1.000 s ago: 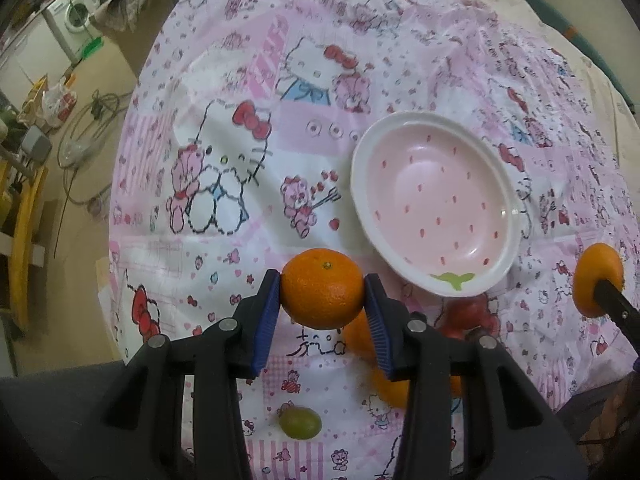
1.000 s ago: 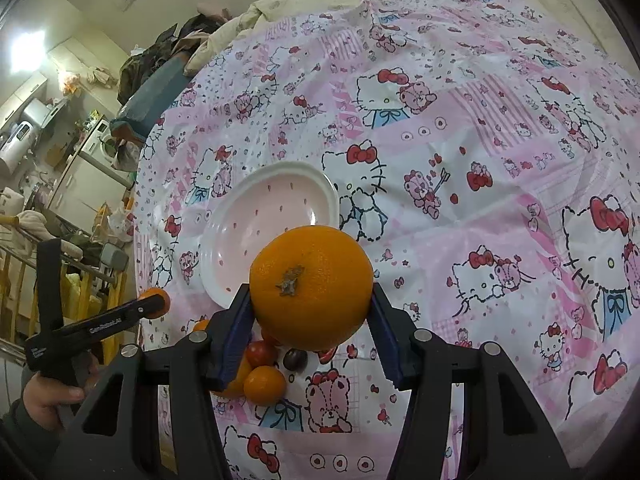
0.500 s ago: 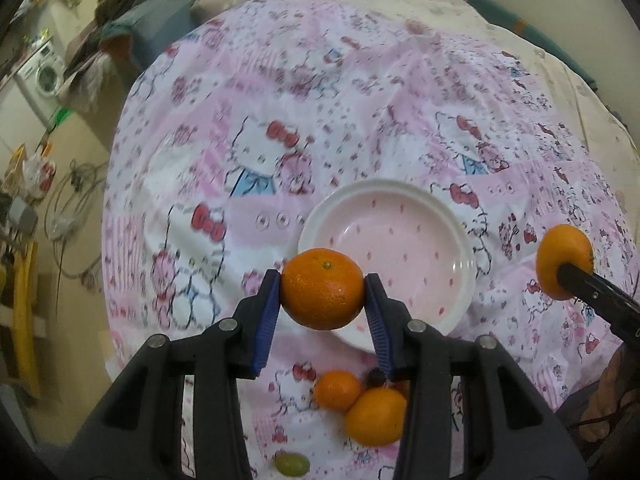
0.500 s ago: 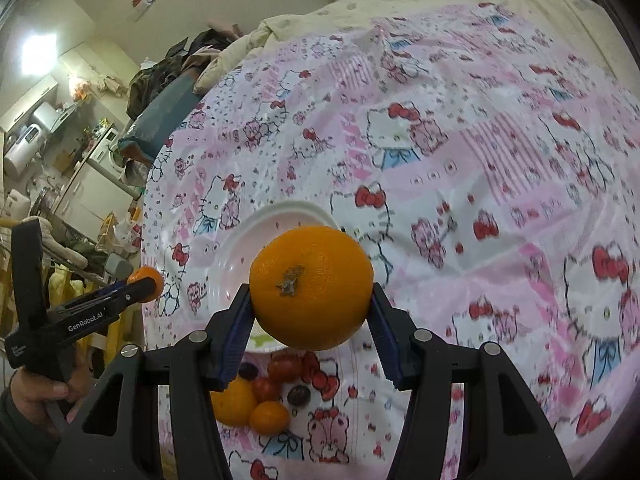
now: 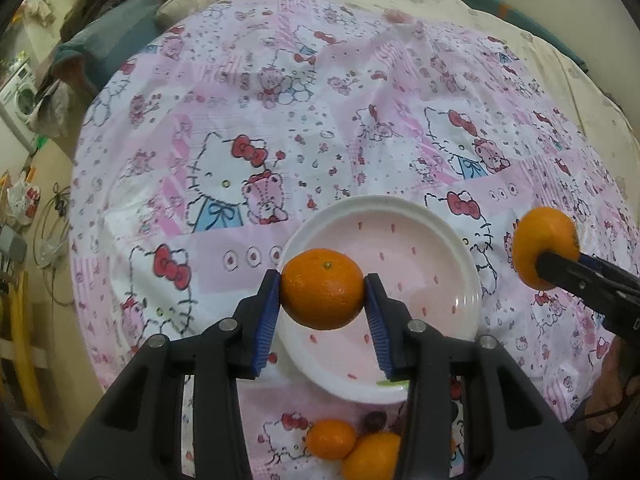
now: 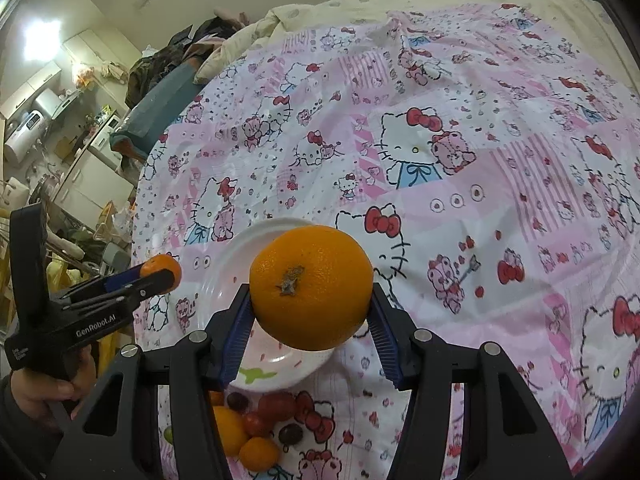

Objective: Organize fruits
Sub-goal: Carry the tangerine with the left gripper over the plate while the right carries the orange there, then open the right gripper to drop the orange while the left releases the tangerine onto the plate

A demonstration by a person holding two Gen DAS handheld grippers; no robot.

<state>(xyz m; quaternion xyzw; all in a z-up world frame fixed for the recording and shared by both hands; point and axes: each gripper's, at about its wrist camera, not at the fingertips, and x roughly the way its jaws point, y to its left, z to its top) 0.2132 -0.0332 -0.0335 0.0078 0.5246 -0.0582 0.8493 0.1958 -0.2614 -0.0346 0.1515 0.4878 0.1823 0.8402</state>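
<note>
Both grippers w/ oranges, now nearer plate.

My left gripper: black plastic frame, blue ribbed pads, silver screws, white "GenRobot.AI" lettering. Right gripper: same. Dark sleeve.

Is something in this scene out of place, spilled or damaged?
Nothing is spilled or damaged. The plate is empty, while small fruits lie loose on the cloth beside it. Each tongs grips an orange.
</note>
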